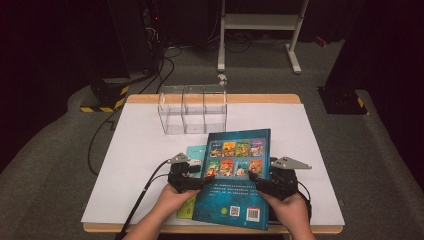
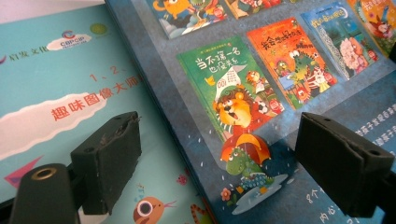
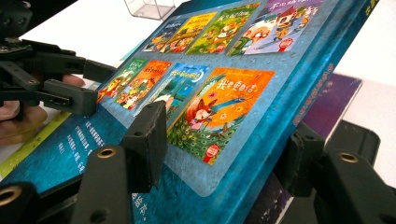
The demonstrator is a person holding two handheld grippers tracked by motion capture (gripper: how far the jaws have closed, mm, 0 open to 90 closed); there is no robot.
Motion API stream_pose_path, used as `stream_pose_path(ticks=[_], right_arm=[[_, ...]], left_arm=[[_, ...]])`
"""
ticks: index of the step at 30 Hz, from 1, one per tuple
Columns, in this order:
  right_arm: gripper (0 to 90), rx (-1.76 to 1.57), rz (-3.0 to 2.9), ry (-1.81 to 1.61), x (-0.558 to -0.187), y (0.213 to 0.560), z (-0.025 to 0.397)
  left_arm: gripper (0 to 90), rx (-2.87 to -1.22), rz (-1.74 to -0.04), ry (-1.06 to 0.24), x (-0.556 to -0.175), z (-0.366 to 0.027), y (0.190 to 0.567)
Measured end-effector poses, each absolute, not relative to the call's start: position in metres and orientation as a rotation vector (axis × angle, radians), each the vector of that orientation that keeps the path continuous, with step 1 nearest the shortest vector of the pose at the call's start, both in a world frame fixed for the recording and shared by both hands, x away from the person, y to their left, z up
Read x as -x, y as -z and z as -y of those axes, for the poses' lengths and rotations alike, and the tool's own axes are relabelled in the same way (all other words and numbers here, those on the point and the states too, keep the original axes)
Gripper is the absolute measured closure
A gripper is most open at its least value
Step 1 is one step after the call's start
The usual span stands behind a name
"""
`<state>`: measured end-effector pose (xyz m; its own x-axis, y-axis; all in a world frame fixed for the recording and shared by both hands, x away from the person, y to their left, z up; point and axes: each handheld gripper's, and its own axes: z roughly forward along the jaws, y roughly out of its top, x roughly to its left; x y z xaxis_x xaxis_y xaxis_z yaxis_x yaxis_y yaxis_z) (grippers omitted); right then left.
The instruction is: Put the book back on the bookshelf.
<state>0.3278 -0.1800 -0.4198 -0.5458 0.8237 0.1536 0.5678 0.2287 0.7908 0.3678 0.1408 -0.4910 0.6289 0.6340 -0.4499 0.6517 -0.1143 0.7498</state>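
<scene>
Dark blue book (image 1: 235,175) sat lower centre of the high view, back cover up, overlapping a teal book (image 1: 195,152) to its left; most of the teal one was hidden under it. A purple cover (image 3: 334,102) peeked out beneath the blue book's right edge in the right gripper view, the rest covered. Left tongs (image 1: 192,184) were at the blue book's left edge, jaws spread; in the left gripper view one jaw stood over the teal cover, the other over the blue. Right tongs (image 1: 260,182) straddled the book's right edge, one jaw above the cover and one below; contact couldn't be told. Readable: "CBPCIP" logo and "趣味图像" on the teal cover; barcode and QR code low on the blue cover. Small white text there was too blurred. Clear divided box (image 1: 192,109) stood upper centre on the bench (image 1: 135,150).
</scene>
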Motion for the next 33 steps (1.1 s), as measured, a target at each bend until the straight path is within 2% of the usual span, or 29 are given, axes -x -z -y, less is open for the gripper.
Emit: stream_pose_path(ticks=[7,16,20,25,33], right_arm=[[41.8,-1.206,-2.205,-1.232,-0.325,0.412,0.171],[41.7,-1.143,-2.256,-1.250,-0.335,0.399,0.155],[41.6,-1.139,-2.273,-1.247,-0.340,0.396,0.145],[41.5,-1.145,-2.293,-1.246,-0.352,0.395,0.121],[41.6,-1.073,-2.311,-1.236,-0.360,0.390,0.090]], left_arm=[[12.6,-1.740,-1.016,0.131,-0.371,-0.142,0.491],[13.8,-1.768,-1.058,0.111,-0.369,-0.155,0.477],[15.1,-1.763,-1.075,0.037,-0.366,-0.168,0.470],[22.1,-1.726,-1.101,-0.056,-0.364,-0.191,0.464],[27.9,-1.657,-1.139,-0.165,-0.358,-0.225,0.456]])
